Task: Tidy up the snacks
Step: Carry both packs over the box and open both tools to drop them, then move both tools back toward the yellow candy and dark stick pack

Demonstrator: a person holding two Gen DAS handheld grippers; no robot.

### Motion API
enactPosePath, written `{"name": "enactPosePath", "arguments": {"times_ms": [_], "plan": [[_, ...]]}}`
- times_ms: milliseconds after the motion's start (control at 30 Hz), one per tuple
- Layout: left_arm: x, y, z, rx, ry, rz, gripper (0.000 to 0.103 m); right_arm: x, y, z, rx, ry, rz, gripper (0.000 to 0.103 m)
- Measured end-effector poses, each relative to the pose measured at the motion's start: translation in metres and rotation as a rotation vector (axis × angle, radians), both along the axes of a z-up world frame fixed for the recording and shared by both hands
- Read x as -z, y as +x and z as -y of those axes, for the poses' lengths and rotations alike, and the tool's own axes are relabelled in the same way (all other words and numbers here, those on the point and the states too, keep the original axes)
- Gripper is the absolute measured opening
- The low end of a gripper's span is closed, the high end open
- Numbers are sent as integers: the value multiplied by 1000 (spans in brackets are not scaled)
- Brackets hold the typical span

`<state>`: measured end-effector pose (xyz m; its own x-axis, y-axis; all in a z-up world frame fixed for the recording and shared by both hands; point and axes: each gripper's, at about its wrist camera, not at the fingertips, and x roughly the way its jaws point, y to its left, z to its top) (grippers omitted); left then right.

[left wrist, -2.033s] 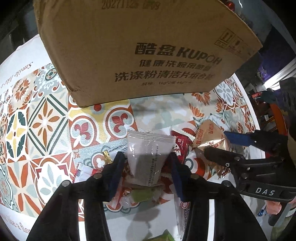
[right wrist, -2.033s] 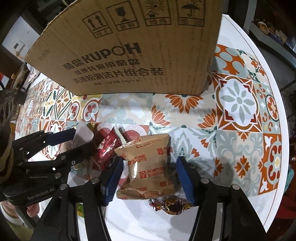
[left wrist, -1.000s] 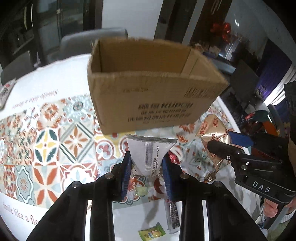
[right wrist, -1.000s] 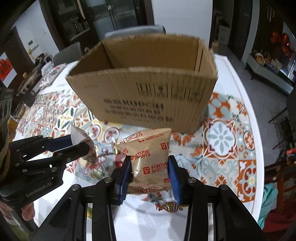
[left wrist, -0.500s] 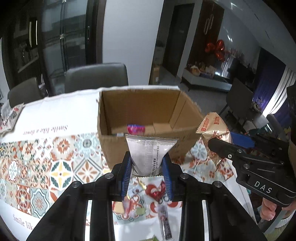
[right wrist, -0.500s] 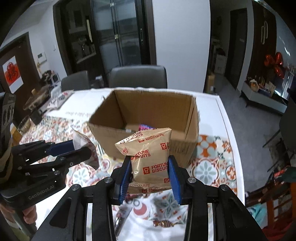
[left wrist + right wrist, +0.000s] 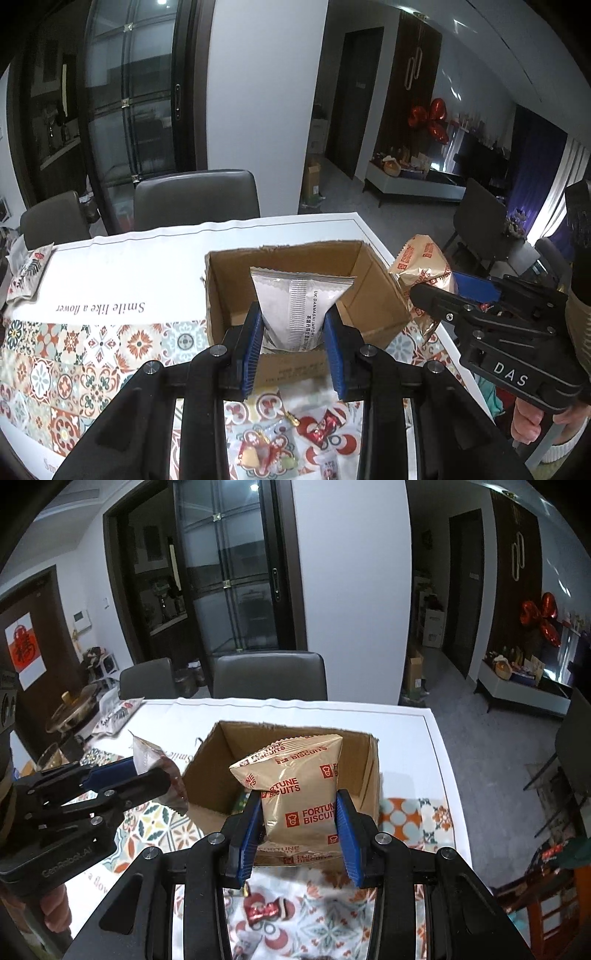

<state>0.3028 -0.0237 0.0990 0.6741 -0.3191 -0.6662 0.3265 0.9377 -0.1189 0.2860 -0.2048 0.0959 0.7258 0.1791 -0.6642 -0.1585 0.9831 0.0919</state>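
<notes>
Mid-carry, both packets raised in front of the open box. Left gripper (image 7: 293, 345) pinching a silvery, crinkle-edged pouch (image 7: 300, 306) at lower centre of its view; right gripper (image 7: 299, 830) clamped on a tan, puffy Fortune Biscuits packet (image 7: 295, 790) at centre of its own. Just beyond, centre frame, a corrugated cardboard box (image 7: 207, 786), top open, rough-torn rim, something small lying inside. Next, probably: carry forward over the rim, lower, release. Below, at bottom of frame, small foil-wrapped candies (image 7: 317, 430) loose on the glossy tile-patterned worktop (image 7: 74, 354).
</notes>
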Motion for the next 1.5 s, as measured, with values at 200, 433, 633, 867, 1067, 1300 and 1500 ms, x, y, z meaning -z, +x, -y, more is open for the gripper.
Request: {"name": "enactPosePath", "arguments": {"times_ms": [200, 433, 633, 867, 1067, 1300, 1500], "plan": [[4, 26, 4, -3, -4, -30, 32, -3, 19, -2, -8, -19, -1, 40], [11, 56, 6, -40, 26, -83, 37, 0, 47, 0, -3, -44, -15, 40], [11, 54, 3, -68, 41, -57, 60, 8, 64, 5, 42, -59, -41, 60], [10, 26, -2, -71, 55, -23, 60, 12, 46, 5, 19, -32, -47, 60], [17, 0, -14, -77, 52, -32, 61, 16, 23, -5, 4, -8, -33, 60], [30, -32, -26, -78, 50, -20, 61, 32, -6, -20, -21, 14, -36, 60], [48, -62, -28, -68, 43, -29, 61, 48, -36, -27, -27, -8, -35, 60]]}}
